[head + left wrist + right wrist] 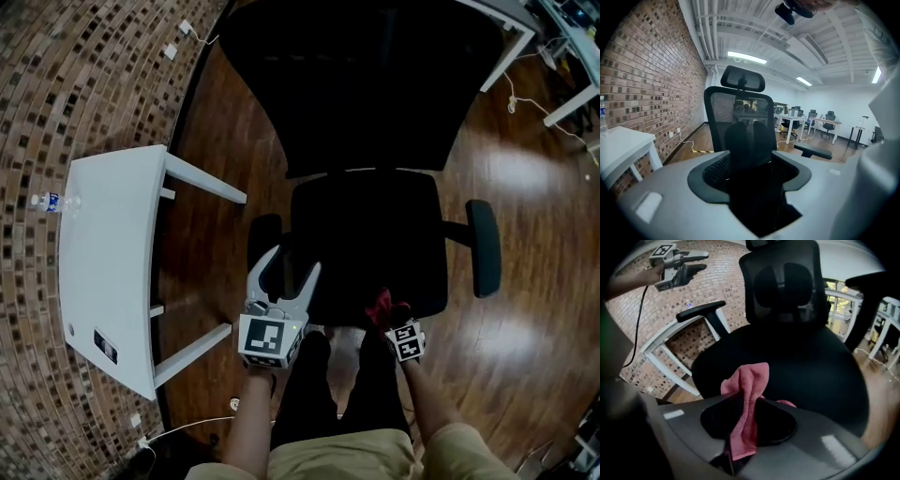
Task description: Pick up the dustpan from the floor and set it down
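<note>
Noted black office chair (366,234) on wooden floor (525,309). Logged white table (108,262) just beside it, along brick wall (37,94). Spotted water bottle (47,201) upright at table's edge. Saw pink cloth (747,399) bunched over front of seat.

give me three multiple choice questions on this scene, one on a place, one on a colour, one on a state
1. Where is the water bottle?
A on a shelf
B on the white table
C in a box

2. What colour is the cloth?
A pink
B blue
C yellow

3. How is the right gripper?
A open and empty
B shut on the cloth
C shut on a cup

Answers:
1 B, the head view shows it on the tabletop.
2 A, it shows pink in the right gripper view.
3 B, the cloth is pinched between its jaws.
</note>
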